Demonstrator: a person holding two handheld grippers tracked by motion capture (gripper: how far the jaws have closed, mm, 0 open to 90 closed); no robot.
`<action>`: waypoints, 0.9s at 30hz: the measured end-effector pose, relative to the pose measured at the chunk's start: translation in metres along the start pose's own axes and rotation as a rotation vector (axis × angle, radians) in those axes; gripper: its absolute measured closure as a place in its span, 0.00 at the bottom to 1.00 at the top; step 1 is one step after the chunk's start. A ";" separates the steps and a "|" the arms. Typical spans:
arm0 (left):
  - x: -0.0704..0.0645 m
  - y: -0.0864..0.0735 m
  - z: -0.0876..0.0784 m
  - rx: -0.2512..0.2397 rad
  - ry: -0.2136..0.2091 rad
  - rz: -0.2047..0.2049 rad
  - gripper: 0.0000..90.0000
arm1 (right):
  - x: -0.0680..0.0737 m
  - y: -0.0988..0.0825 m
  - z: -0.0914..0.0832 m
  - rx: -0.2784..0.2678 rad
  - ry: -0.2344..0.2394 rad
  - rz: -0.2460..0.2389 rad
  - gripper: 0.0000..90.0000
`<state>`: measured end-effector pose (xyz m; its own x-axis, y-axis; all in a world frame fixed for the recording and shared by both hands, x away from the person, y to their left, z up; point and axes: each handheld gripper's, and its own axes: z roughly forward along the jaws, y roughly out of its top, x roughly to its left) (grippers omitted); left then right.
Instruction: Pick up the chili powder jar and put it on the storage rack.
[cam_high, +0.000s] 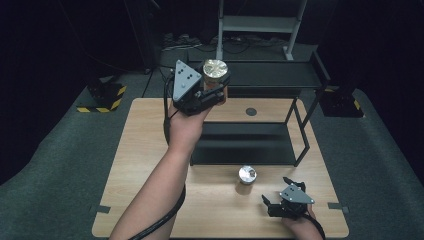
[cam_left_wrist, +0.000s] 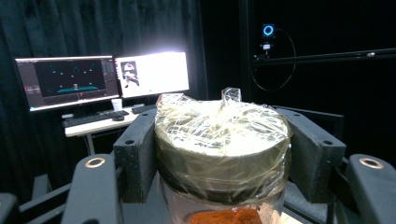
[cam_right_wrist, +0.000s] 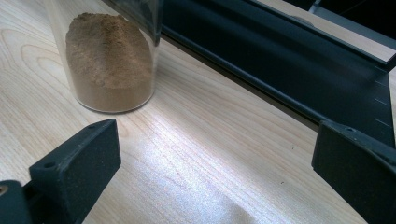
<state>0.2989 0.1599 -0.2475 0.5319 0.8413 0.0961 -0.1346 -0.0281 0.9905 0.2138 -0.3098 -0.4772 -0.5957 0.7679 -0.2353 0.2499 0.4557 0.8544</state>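
High view: the left gripper (cam_high: 212, 95) was raised above the far left part of the table (cam_high: 150, 165), level with the top tier of a black two-tier rack (cam_high: 280, 75). Its jaws pinched a jar (cam_high: 215, 75) capped with crinkled plastic wrap, held upright just left of the rack's upper shelf and clear of it. The person's left forearm (cam_high: 160, 190) reached diagonally across the table from the bottom edge.

A second jar (cam_high: 246, 176) with a shiny lid stood on the table just in front of the rack's lower shelf. The right gripper (cam_high: 282, 197) rested low near the front right edge of the table, beside that jar but apart from it, jaws spread and holding nothing.

Left gripper view: both jaws pressed against the sides of the jar's wrapped cap (cam_left_wrist: 222, 140); reddish-brown powder (cam_left_wrist: 224, 217) showed in the glass below. Two lit monitors (cam_left_wrist: 107, 79) stood on a desk in the dark background.

Right gripper view: the spread jaws framed bare wood; the second jar (cam_right_wrist: 109, 60), holding tan powder, stood ahead and to the left, next to the rack's lower shelf (cam_right_wrist: 280, 65).
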 end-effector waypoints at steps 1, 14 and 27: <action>0.000 0.001 0.002 0.001 0.003 0.002 0.38 | 0.000 0.000 0.000 0.001 0.000 0.001 0.00; 0.006 0.003 0.022 0.018 0.036 -0.002 0.38 | -0.001 -0.001 0.000 -0.003 0.003 0.008 0.00; 0.010 0.005 0.044 0.024 0.064 -0.013 0.38 | -0.002 -0.002 -0.001 -0.010 0.006 0.013 0.00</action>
<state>0.3404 0.1449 -0.2372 0.4791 0.8744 0.0772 -0.1077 -0.0287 0.9938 0.2139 -0.3131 -0.4779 -0.5971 0.7711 -0.2211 0.2503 0.4409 0.8620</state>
